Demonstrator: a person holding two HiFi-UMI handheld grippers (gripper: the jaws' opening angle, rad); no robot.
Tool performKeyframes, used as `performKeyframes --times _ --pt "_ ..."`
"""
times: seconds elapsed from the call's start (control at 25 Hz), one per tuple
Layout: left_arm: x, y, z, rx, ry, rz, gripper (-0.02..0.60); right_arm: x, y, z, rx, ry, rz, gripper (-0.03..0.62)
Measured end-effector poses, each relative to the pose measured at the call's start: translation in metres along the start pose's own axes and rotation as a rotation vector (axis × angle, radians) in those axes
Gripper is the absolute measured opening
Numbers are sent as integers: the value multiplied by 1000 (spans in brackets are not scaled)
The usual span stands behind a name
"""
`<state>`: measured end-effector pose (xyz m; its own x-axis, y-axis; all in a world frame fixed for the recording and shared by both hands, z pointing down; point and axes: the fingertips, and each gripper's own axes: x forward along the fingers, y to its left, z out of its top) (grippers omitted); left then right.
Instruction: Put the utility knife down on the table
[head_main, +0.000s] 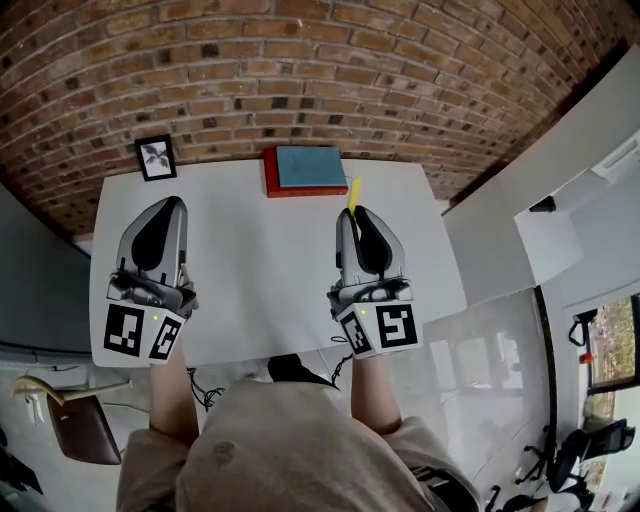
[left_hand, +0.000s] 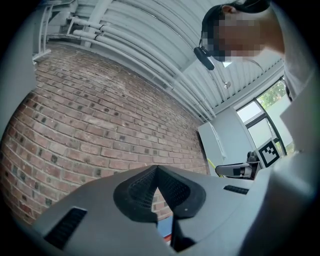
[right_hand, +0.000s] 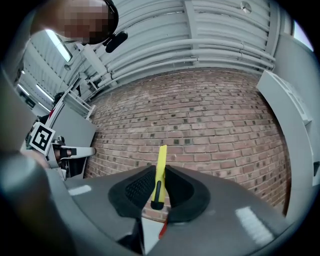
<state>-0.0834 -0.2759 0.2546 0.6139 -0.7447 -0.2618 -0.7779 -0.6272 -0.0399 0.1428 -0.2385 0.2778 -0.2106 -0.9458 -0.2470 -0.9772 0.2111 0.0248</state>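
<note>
White table (head_main: 260, 280) fills the space below both grippers, with a brick wall (head_main: 300, 70) behind it. The right gripper (right_hand: 159, 189) is pinching the utility knife (right_hand: 160, 167) between its dark pads. The knife's long axis runs along the jaws, its free end pointing away from the person toward the bricks and slightly upward. In the head view the right gripper (head_main: 352, 216) is over the table's far half, and the knife (head_main: 353, 195) juts out ahead of it – a slim yellow body with a black strip near the gripped end. The left gripper (left_hand: 157, 186) has its jaws pressed together on nothing; it (head_main: 172, 204) is well apart from the right. A red-and-blue book (head_main: 305, 170) and a small framed picture (head_main: 155, 157) lie at the table's far edge.
</note>
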Motion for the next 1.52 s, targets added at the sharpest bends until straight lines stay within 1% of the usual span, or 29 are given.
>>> performKeyframes --times 0.16,0.28,0.44,0.6,0.76,1.08,1.52 --pt "12 11 -8 6 13 41 5 32 -4 -13 12 26 59 67" --pt "16 21 -16 8 29 81 5 55 -1 -31 31 64 112 67" --pt "15 35 -27 10 59 142 5 81 5 -61 76 127 175 67" --pt "9 47 -36 10 86 207 5 98 15 -99 105 216 236 67" --pt "5 55 -44 10 112 258 5 108 25 -135 124 302 289 67" --pt "-1 67 -58 7 158 325 5 120 42 -198 108 456 363 67" --pt "-11 79 -75 0 210 398 5 118 62 -279 111 649 430 67"
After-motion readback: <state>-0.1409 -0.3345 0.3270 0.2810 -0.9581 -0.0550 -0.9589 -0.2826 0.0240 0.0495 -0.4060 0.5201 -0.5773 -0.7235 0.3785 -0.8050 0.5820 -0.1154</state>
